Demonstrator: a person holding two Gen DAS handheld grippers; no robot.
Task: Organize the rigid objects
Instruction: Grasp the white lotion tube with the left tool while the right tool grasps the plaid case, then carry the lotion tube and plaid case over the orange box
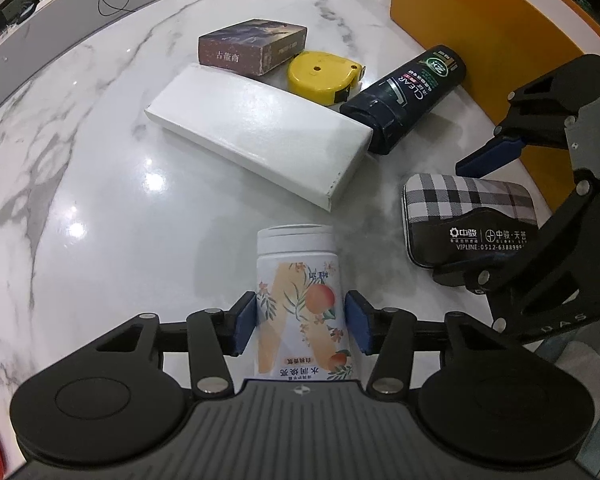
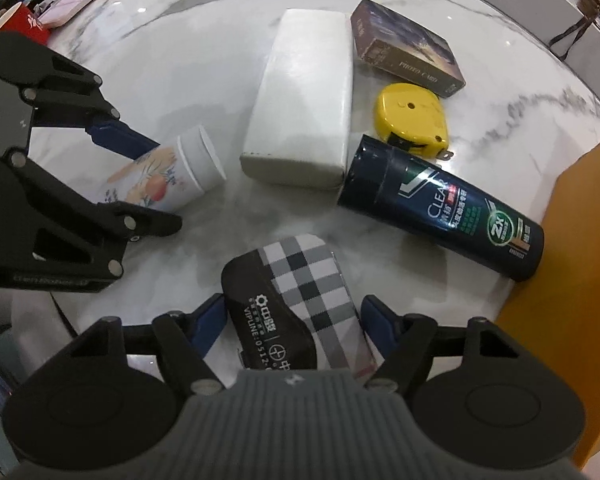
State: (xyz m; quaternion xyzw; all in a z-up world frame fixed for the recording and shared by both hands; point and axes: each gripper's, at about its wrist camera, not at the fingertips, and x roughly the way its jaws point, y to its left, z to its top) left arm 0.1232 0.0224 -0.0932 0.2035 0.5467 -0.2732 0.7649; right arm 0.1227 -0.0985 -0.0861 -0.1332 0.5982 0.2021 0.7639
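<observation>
A white bottle (image 1: 300,296) with a peach print lies on the marble table, its cap pointing away from me. My left gripper (image 1: 302,320) is shut on it, both blue pads (image 1: 244,322) pressed to its sides; the right wrist view shows the bottle (image 2: 168,180) between those fingers. A plaid tin (image 2: 300,300) with a black label lies flat between the pads of my right gripper (image 2: 294,326). The left pad is at the tin's edge and a thin gap shows at the right pad (image 2: 376,326), so that gripper is open. The tin (image 1: 468,204) sits right of the bottle.
Further back lie a long white box (image 1: 260,132), a dark card box (image 1: 252,46), a yellow tape measure (image 1: 322,76) and a dark shampoo bottle (image 1: 404,96). An orange box (image 1: 480,40) stands at the right. A red cup (image 2: 28,24) and clutter sit at the far left edge.
</observation>
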